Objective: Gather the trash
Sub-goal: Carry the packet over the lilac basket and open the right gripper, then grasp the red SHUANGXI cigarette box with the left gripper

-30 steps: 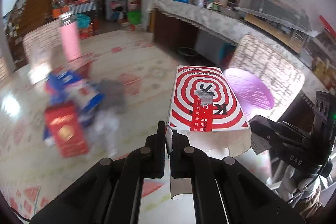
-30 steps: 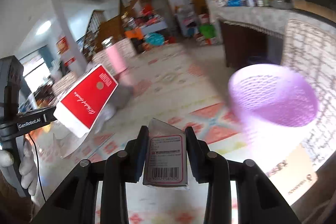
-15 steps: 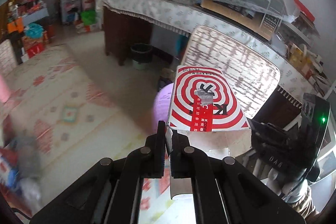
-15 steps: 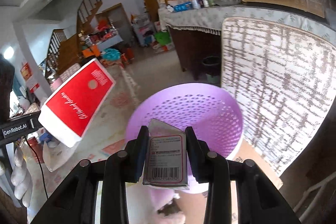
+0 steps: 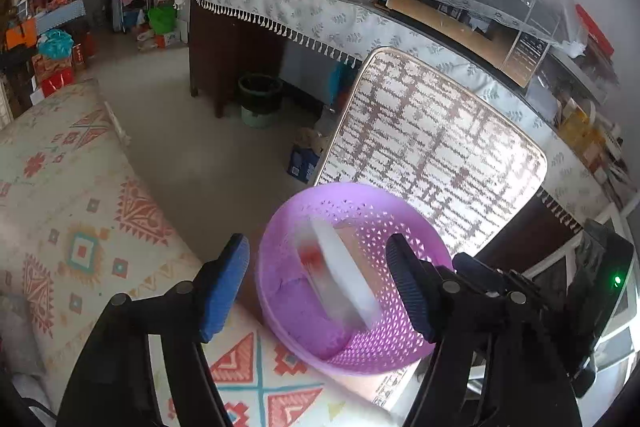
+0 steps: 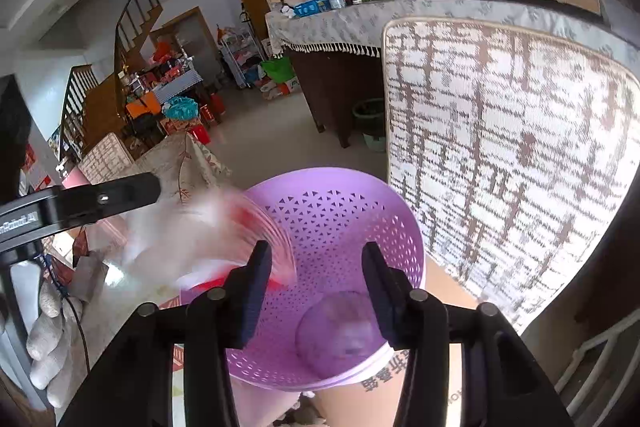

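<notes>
Red-and-white box (image 5: 340,275) in basket (image 5: 404,343), below open left tongs (image 5: 318,283)

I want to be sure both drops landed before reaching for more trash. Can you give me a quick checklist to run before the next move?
1. Left claw has let go: ok, its jaws have just been opening, nothing between them.
2. Right claw has let go: ok, jaws have just been opening, gap bare.
3. Red-and-white box is inside the purple basket: cannot tell, blurred, mid-fall over the opening.
4. Small packet is in the basket: cannot tell, only a blurred shape low inside.
5. Basket upright: ok.
</notes>
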`<state>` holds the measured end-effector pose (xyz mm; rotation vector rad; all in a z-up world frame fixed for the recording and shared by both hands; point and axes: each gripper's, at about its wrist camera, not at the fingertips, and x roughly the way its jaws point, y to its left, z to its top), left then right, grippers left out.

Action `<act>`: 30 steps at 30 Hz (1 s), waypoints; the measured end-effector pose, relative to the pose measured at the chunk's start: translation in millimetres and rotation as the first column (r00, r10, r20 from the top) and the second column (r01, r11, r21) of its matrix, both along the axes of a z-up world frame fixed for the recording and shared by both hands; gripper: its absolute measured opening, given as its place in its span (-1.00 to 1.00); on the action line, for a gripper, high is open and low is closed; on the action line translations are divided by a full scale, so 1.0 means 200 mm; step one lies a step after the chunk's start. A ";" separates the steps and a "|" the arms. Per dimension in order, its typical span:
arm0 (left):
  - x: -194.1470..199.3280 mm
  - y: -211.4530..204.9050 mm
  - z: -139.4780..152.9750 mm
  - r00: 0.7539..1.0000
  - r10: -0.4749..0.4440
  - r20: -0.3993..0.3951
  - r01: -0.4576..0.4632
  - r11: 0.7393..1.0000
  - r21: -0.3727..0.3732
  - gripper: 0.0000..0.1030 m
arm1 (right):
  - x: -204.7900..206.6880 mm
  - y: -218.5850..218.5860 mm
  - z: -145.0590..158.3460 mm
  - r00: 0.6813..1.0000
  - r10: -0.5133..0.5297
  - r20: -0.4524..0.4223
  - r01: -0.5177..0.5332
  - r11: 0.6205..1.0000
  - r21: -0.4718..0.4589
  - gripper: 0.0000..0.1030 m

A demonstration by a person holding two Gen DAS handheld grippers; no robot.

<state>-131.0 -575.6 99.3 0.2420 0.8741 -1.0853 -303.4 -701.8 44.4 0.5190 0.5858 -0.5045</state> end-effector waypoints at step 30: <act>0.08 1.90 -0.03 0.759 0.588 0.279 -0.613 0.790 0.001 0.67 | 0.44 1.05 -0.15 0.935 0.351 0.046 -0.354 0.918 0.178 0.51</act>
